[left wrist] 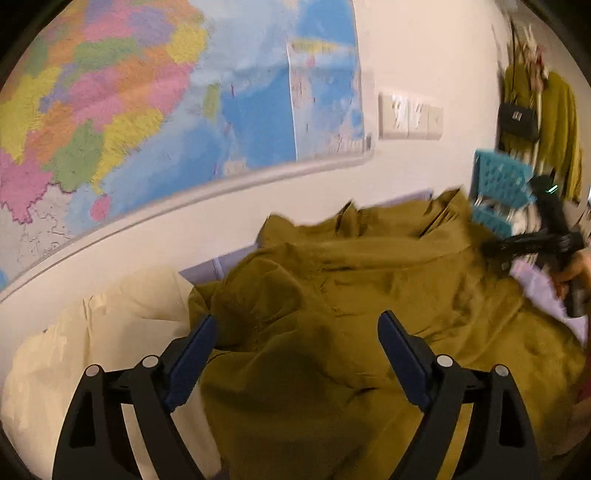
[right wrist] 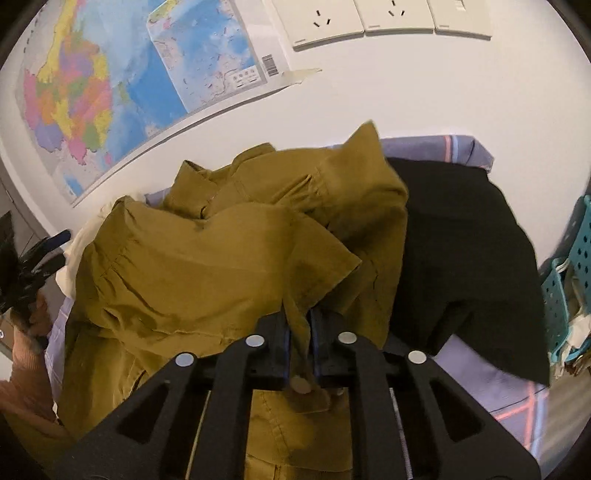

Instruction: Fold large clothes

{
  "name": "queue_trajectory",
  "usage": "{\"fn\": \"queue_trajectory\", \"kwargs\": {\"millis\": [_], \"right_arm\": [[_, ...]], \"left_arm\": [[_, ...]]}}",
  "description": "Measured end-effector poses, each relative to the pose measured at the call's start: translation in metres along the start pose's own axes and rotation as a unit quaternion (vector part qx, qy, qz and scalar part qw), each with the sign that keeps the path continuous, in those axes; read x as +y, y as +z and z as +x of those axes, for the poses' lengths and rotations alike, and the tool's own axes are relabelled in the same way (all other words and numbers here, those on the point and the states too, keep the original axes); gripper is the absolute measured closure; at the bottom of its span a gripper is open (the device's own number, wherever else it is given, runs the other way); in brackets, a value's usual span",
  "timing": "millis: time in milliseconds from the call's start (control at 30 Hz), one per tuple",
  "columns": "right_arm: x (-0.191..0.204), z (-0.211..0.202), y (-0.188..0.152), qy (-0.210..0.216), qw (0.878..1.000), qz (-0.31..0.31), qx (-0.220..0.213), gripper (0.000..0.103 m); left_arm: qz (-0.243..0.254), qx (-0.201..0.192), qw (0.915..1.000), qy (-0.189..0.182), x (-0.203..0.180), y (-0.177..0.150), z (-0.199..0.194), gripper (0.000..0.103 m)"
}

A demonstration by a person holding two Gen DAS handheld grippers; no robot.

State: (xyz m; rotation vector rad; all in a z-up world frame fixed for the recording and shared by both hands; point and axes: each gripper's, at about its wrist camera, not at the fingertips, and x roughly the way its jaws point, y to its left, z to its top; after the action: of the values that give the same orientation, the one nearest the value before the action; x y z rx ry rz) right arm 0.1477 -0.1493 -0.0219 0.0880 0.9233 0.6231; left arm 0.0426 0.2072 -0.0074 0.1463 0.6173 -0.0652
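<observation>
A large olive-brown shirt point(left wrist: 332, 295) lies bunched on a lilac checked bedsheet point(right wrist: 491, 380) against the wall. My left gripper point(left wrist: 297, 332) is open and empty, its blue pads spread wide just above the shirt's near folds. My right gripper point(right wrist: 300, 325) is shut on a fold of the olive shirt point(right wrist: 221, 266), cloth pinched between the jaws and a button below them. The right gripper also shows in the left wrist view point(left wrist: 496, 249), at the shirt's far right edge.
A black garment point(right wrist: 461, 251) lies on the sheet right of the shirt. A cream pillow point(left wrist: 92, 332) sits at the left. A teal plastic basket point(right wrist: 565, 280) stands at the right. A wall map point(left wrist: 147, 110) and sockets point(right wrist: 391, 18) hang behind.
</observation>
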Motion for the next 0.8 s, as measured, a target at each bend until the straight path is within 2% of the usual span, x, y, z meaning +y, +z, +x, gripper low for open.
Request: {"fn": "queue_trajectory", "kwargs": {"millis": [33, 100, 133, 200, 233, 267, 300, 367, 433, 467, 500, 533, 633, 733, 800], "right_arm": [[0.002, -0.002, -0.001, 0.005, 1.000, -0.003, -0.002, 0.073], [0.011, -0.010, 0.002, -0.014, 1.000, -0.018, -0.014, 0.067], [0.018, -0.020, 0.006, -0.031, 0.999, -0.035, -0.028, 0.063], [0.030, -0.039, 0.017, -0.071, 0.994, -0.054, -0.064, 0.053], [0.041, -0.049, 0.024, -0.076, 0.991, -0.071, -0.083, 0.053], [0.051, -0.051, 0.032, -0.061, 0.990, -0.085, -0.093, 0.053], [0.070, -0.050, 0.042, -0.024, 0.989, -0.111, -0.097, 0.050], [0.111, -0.036, 0.057, 0.025, 0.983, -0.161, -0.089, 0.047], [0.161, -0.009, 0.070, 0.080, 0.970, -0.218, -0.068, 0.047], [0.194, 0.011, 0.076, 0.114, 0.959, -0.256, -0.051, 0.045], [0.219, 0.029, 0.079, 0.131, 0.948, -0.288, -0.036, 0.045], [0.249, 0.055, 0.083, 0.135, 0.935, -0.328, -0.019, 0.045], [0.304, 0.116, 0.088, 0.134, 0.908, -0.396, 0.031, 0.045], [0.329, 0.156, 0.088, 0.128, 0.888, -0.438, 0.063, 0.044], [0.340, 0.181, 0.083, 0.116, 0.867, -0.476, 0.093, 0.045]], "left_arm": [[0.005, 0.020, 0.9997, 0.009, -0.001, -0.003, 0.013, 0.020], [0.003, 0.080, 0.9964, 0.029, -0.001, -0.013, 0.043, 0.030], [-0.004, 0.096, 0.9949, 0.030, 0.001, -0.021, 0.051, 0.030], [-0.012, 0.087, 0.9958, 0.027, 0.004, -0.029, 0.046, 0.030], [-0.013, 0.081, 0.9963, 0.026, 0.004, -0.032, 0.041, 0.030], [-0.015, 0.069, 0.9971, 0.028, 0.005, -0.035, 0.033, 0.030], [-0.018, 0.062, 0.9976, 0.027, 0.005, -0.037, 0.027, 0.027], [-0.025, 0.051, 0.9979, 0.031, 0.005, -0.040, 0.017, 0.026], [-0.036, 0.041, 0.9976, 0.042, 0.006, -0.045, 0.008, 0.026], [-0.040, 0.039, 0.9974, 0.046, 0.008, -0.047, 0.004, 0.026], [-0.046, 0.039, 0.9966, 0.055, 0.010, -0.050, 0.002, 0.025], [-0.053, 0.043, 0.9958, 0.060, 0.012, -0.055, 0.001, 0.025], [-0.064, 0.065, 0.9943, 0.055, 0.016, -0.066, 0.000, 0.025], [-0.080, 0.080, 0.9925, 0.047, 0.021, -0.077, 0.004, 0.030], [-0.086, 0.074, 0.9929, 0.035, 0.023, -0.081, 0.002, 0.041]]}}
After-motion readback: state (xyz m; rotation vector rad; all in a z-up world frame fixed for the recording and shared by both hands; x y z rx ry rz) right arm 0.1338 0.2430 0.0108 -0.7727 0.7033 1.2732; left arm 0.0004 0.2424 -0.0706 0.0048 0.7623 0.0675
